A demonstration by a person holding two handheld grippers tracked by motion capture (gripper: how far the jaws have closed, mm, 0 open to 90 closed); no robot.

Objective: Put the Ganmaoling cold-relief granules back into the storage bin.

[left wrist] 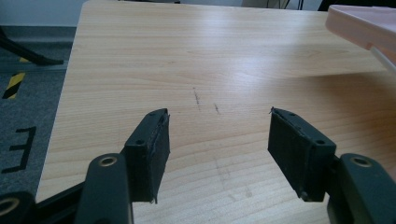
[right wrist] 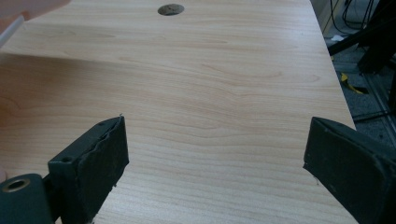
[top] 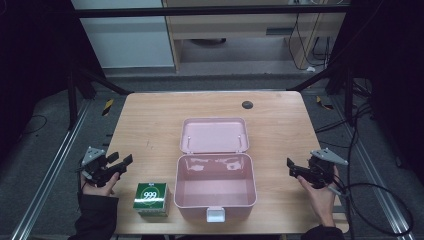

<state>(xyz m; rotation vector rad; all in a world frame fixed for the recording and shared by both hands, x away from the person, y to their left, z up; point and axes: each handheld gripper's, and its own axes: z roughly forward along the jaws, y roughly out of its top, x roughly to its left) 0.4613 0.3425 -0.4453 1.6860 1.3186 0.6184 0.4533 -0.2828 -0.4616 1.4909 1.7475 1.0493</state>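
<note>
One green carton (top: 151, 198) — beside pink box (top: 215, 192)

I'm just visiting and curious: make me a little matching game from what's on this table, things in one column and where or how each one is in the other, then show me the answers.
Things:
1. pink box
2. green carton
3. round dark spot
4. left gripper

Place or state:
A. at the far edge of the table
B. lid laid back, nothing inside
C. held open over bare wood at the table's left side
D. standing just left of the box, near the front edge

Pairs: 1-B, 2-D, 3-A, 4-C
</note>
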